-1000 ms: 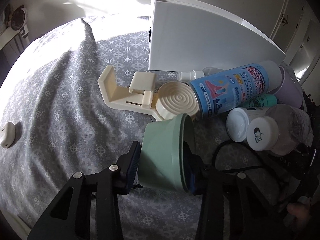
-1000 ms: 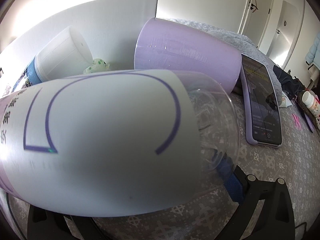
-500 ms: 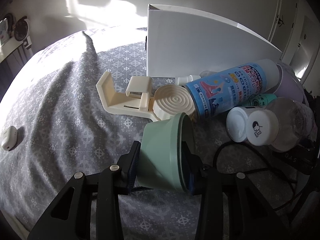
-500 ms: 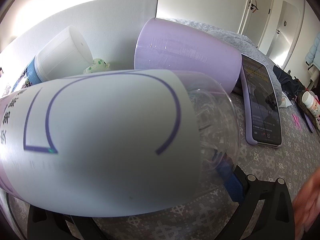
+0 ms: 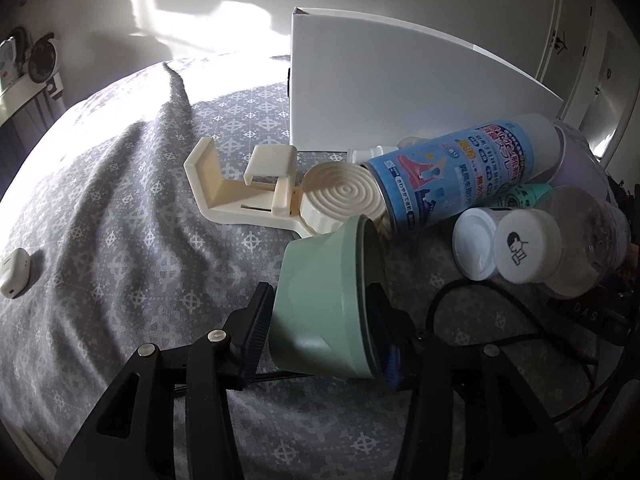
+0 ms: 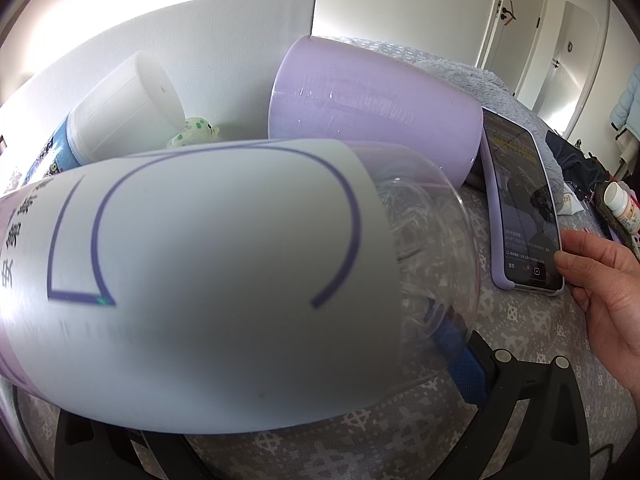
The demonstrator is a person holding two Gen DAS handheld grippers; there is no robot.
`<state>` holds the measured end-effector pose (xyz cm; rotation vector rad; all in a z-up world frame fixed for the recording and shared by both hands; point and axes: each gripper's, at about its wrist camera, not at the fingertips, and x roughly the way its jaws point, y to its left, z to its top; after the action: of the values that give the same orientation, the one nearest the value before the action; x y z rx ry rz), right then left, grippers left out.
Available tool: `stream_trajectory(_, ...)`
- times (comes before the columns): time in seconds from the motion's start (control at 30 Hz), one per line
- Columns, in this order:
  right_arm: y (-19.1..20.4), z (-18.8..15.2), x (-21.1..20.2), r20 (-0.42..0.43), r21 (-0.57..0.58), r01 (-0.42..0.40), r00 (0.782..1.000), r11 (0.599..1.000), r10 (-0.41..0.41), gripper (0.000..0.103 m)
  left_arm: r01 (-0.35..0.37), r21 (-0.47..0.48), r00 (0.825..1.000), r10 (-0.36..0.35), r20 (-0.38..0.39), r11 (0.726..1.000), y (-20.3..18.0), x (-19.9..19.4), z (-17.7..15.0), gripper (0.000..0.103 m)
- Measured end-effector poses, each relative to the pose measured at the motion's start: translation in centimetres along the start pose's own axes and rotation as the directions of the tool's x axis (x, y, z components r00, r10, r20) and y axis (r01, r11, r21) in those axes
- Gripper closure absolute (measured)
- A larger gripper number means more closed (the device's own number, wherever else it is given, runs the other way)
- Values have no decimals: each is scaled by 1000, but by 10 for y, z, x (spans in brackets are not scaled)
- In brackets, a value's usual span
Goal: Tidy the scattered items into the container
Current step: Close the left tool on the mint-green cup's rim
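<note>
My left gripper (image 5: 320, 328) is shut on a pale green cup-like lid (image 5: 320, 304), held just above the grey patterned bedspread. Beyond it lie a cream plastic holder (image 5: 256, 192), a blue spray can (image 5: 460, 172) and small white-capped bottles (image 5: 476, 248). The white container box (image 5: 380, 84) stands behind them. My right gripper (image 6: 248, 364) is shut on a clear bottle with a white and purple label (image 6: 208, 288), which fills the right wrist view; the same bottle shows in the left wrist view (image 5: 560, 248). A lilac cylinder (image 6: 372, 116) lies against the box (image 6: 180, 52).
A phone in a lilac case (image 6: 524, 204) lies right of the cylinder, with a bare hand (image 6: 600, 292) touching its lower edge. A small spotted green toy (image 6: 194, 132) sits by the box. A black cable (image 5: 500, 320) and a white earbud case (image 5: 14, 276) lie on the bedspread.
A bare hand has come in from the right and reached the phone. The left gripper with the green lid has drawn back slightly from the pile. The right gripper has stayed put.
</note>
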<state>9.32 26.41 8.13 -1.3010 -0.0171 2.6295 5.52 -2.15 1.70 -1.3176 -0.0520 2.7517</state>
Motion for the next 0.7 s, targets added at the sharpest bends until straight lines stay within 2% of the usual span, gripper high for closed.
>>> stream_trajectory(0.7, 0, -1, 0, 0, 0, 0, 1000, 1000, 0, 0, -3, 5, 1000, 3, -12, 1000, -2, -2, 2, 58)
